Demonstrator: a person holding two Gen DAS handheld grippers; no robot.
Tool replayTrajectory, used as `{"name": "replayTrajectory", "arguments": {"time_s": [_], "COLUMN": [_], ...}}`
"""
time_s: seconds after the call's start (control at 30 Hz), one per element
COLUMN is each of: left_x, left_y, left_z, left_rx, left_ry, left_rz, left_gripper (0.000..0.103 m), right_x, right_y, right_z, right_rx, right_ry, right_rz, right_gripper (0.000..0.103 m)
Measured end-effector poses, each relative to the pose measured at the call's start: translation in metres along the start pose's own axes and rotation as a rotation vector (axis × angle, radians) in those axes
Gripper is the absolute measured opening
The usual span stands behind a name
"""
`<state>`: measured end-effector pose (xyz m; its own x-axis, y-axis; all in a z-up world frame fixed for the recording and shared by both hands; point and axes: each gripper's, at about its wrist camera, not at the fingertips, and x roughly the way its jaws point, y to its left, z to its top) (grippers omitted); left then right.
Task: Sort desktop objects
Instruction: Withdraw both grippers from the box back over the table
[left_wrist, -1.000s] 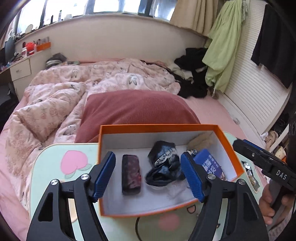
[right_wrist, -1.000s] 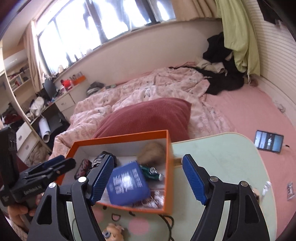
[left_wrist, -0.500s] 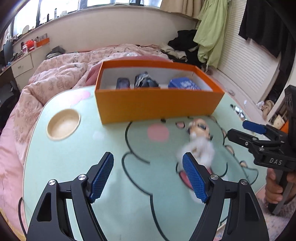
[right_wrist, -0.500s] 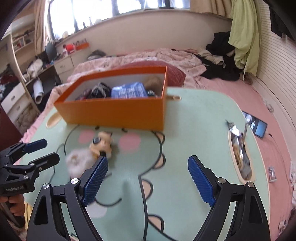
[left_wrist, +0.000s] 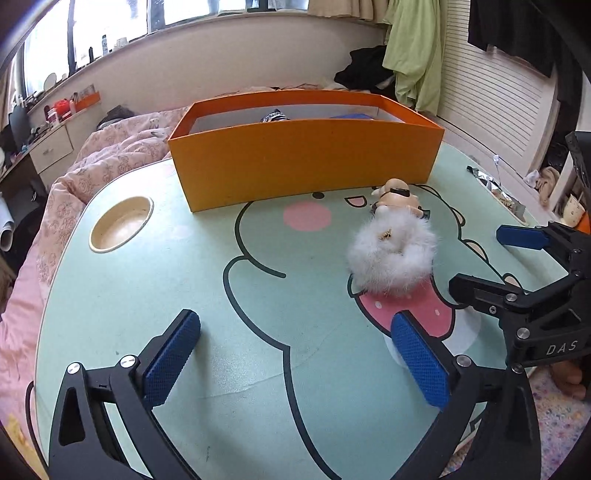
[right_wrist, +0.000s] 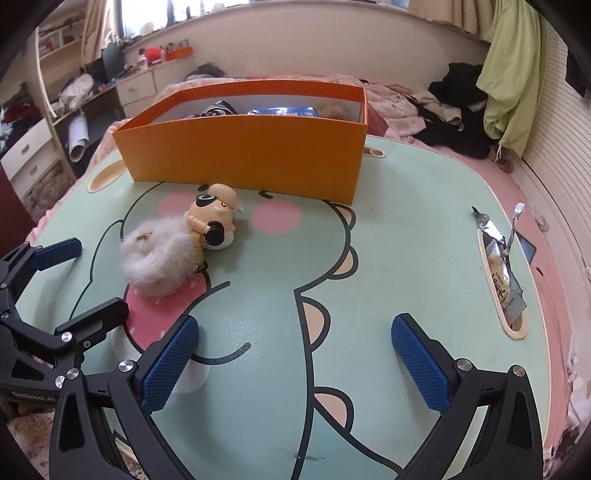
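left tool (left_wrist: 295, 354): jaws opening, nothing between them, over the worktop (left_wrist: 147, 295). right tool (right_wrist: 295, 354): jaws opening, nothing between them. the fluffy white pompom (left_wrist: 391, 254) with toy figure (left_wrist: 397, 197) lies ahead-right of the left tool, ahead-left of the right tool, apart from both. the orange box (left_wrist: 306, 162) stands beyond. only the right wrist view shows the snack wrapper (right_wrist: 498, 258) ahead-right and a blue pack (right_wrist: 282, 110) in the box. only the left wrist view shows the round cup recess (left_wrist: 122, 223) ahead-left.

Along the far edge of the table (right_wrist: 406, 229) the orange box (right_wrist: 243, 155) walls off passage. Just before it, toward the left edge, a fluffy toy (right_wrist: 162, 254) lies; the near edge and middle lie bare, and a snack wrapper (right_wrist: 498, 258) fills the right-edge slot.
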<state>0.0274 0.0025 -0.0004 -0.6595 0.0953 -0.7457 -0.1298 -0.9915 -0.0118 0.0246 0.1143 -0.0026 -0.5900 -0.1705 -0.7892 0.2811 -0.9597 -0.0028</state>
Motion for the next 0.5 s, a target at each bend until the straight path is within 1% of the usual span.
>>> {"name": "replayTrajectory", "arguments": {"time_s": [0.13, 0.27, 0.37, 0.43, 0.47, 0.5], "left_x": [0.001, 0.001, 0.001, 0.004, 0.005, 0.005], "left_y": [0.001, 0.001, 0.000, 0.001, 0.001, 0.001], "left_z": [0.000, 0.000, 0.000, -0.001, 0.000, 0.000], "left_rx": [0.000, 0.000, -0.001, -0.003, -0.003, -0.002], "left_ry": [0.000, 0.000, -0.001, -0.001, -0.001, -0.001], "left_rz": [0.000, 0.000, -0.001, -0.004, -0.004, -0.005], "left_gripper": [0.103, 0.103, 0.103, 0.103, 0.103, 0.103], "right_x": [0.001, -0.004, -0.008, -0.010, -0.010, -0.011], "right_y": [-0.002, 0.003, -0.003, -0.008, -0.010, -0.009], "right_z": [0.001, 0.001, 0.002, 0.004, 0.006, 0.009], "right_rx": [-0.005, -0.007, 0.028, 0.057, 0.067, 0.070], "right_ry": [-0.003, -0.024, -0.045, -0.056, -0.059, -0.063], "right_rz": [0.004, 0.015, 0.054, 0.064, 0.065, 0.071], "right_gripper": [0.103, 0.103, 0.103, 0.095, 0.089, 0.086]}}
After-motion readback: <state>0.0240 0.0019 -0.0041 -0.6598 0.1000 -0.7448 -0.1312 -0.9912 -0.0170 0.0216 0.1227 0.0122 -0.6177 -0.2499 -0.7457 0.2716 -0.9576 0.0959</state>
